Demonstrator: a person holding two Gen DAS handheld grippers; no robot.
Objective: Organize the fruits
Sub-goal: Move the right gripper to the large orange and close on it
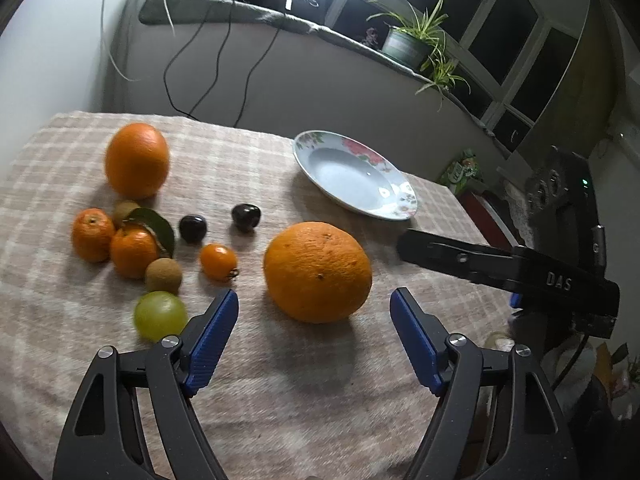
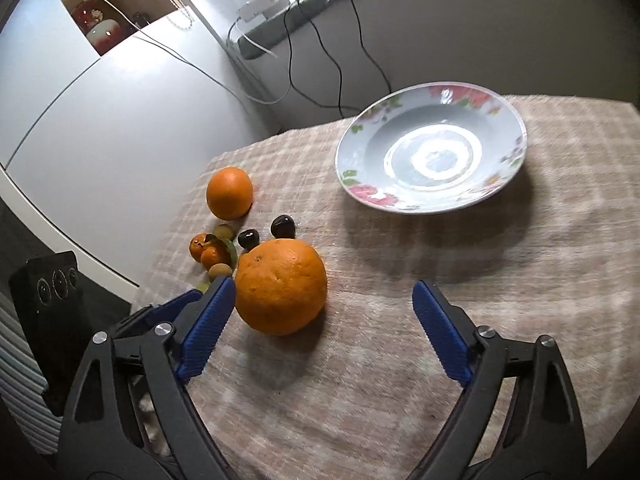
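The table (image 1: 280,400), under a checked cloth, carries everything. On its far side sits the flowered plate (image 2: 352,128), bare of fruit, so the sorting looks not yet begun.

The near orange (image 1: 318,272) is the biggest fruit and lies just ahead of the left gripper (image 1: 314,306), whose blue fingers (image 1: 216,332) stand released, wide apart, with nothing between them. The right gripper (image 2: 324,300) is likewise released and empty; in its own view the same orange lies just beside its left finger, off to one side of the gap rather than in it. Its black arm reaches in from the right in the left wrist view, close to the orange.

The far orange (image 1: 137,160) rests at the back of the cloth. Near it cluster two mandarins (image 1: 93,234), one with a leaf, then a green grape (image 1: 160,315), two brown longans (image 1: 164,276), a cherry tomato (image 1: 218,261) and two dark cherries (image 1: 245,218).

Risks, as I judge them: both grippers aim at the same orange, so they could collide or knock it rolling into the small fruit. A round orange pinched off-centre may squirt out. The grape lies just beside the left finger and could be nudged or crushed. The soft fruit bruises under a hard squeeze.
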